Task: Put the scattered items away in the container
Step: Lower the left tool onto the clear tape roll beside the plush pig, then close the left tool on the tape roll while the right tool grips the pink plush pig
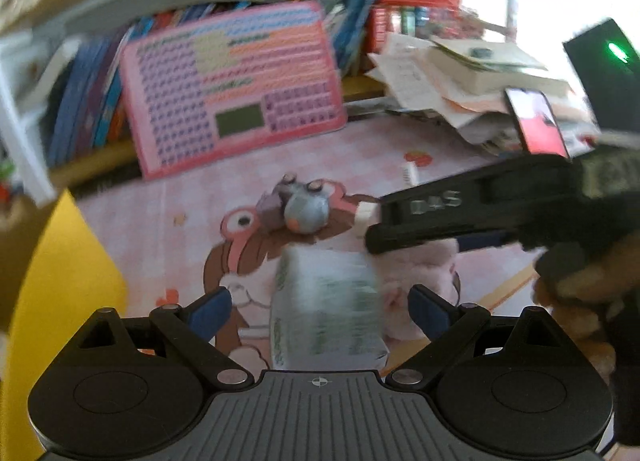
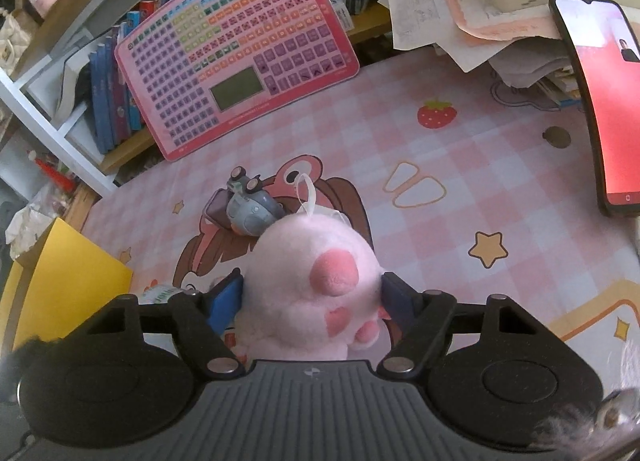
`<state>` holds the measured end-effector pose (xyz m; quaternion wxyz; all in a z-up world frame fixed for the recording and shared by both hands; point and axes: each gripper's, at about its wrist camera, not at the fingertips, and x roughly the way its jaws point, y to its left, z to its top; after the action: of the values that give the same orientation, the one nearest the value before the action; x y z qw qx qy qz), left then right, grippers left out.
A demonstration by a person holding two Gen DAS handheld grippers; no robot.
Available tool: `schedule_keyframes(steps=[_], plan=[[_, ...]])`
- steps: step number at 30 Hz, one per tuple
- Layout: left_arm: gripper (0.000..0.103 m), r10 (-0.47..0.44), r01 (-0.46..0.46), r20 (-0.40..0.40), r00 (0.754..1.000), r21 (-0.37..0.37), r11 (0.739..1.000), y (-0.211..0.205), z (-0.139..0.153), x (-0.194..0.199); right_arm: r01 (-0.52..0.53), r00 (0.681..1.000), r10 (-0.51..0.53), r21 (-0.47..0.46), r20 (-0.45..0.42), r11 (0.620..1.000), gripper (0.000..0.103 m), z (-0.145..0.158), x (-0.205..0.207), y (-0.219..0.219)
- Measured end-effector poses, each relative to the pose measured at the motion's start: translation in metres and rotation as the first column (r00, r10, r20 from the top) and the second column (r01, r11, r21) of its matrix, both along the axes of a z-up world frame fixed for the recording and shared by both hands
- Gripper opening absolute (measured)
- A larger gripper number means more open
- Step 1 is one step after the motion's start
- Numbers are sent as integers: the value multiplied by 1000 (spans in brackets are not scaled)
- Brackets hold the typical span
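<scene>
Closing on the pink plush toy [image 2: 308,285]: right gripper [image 2: 312,297] has both blue pads flush against the plush's sides, fur bulging slightly past them, so I read this as a grasp forming or just formed. Plush sits dead centre between the jaws, snout pointing at the camera, hang loop beyond the tips. Centred squeeze makes sense: soft body, so pads need the widest part or it slips out.

Left gripper [image 1: 320,305] is released. Pads stand well clear on either side of a white tissue pack with green print [image 1: 326,309], which lies between the jaws and close to the palm. No pad contact visible; frame is motion-blurred, so the gap is an estimate. Looks staged to grab the pack once the right side clears.

In the left view the right gripper [image 1: 372,229] comes in from the right, just ahead of the left jaw tips, over the plush [image 1: 416,285]. Tight spacing, so collision risk if both close in at once.

Ahead of both sets of tips: small grey toy car [image 2: 250,209], flipped wheels-up on the pink checked mat [image 2: 460,189], touching the plush's far side. Not yet handled.

Yellow container [image 2: 76,277] is off to the left of both jaws, edge only in view, contents not visible. Likely drop target; plush goes left across the tissue pack's position.
</scene>
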<state>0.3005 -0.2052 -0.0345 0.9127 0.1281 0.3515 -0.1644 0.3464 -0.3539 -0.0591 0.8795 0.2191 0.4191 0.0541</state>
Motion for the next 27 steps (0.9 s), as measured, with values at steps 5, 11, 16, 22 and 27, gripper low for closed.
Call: schedule_keyframes(steps=[5,11,16,22,27], plan=[[95,-34,29,30,999,151,988,-15,-6,-2,1,1000,-1,6,-3,1000,73,0,0,-2],[94,65,-65,-1,998,62,996,10,-5,4,13,999,-11,32,-50,999,85,-4,-4,-4],[74,139,-139,-34,990,10,990,26,-9,14,34,996,-29,71,-81,997,88,-16,0,-3],[45,154,-156,-85,984,-16,988,27,-15,20,18,998,-14,54,-66,998,72,-16,4,1],[44,169,-170,-76,983,-13,985,29,-13,16,-1,999,1,6,-38,1000,62,-11,-3,5]])
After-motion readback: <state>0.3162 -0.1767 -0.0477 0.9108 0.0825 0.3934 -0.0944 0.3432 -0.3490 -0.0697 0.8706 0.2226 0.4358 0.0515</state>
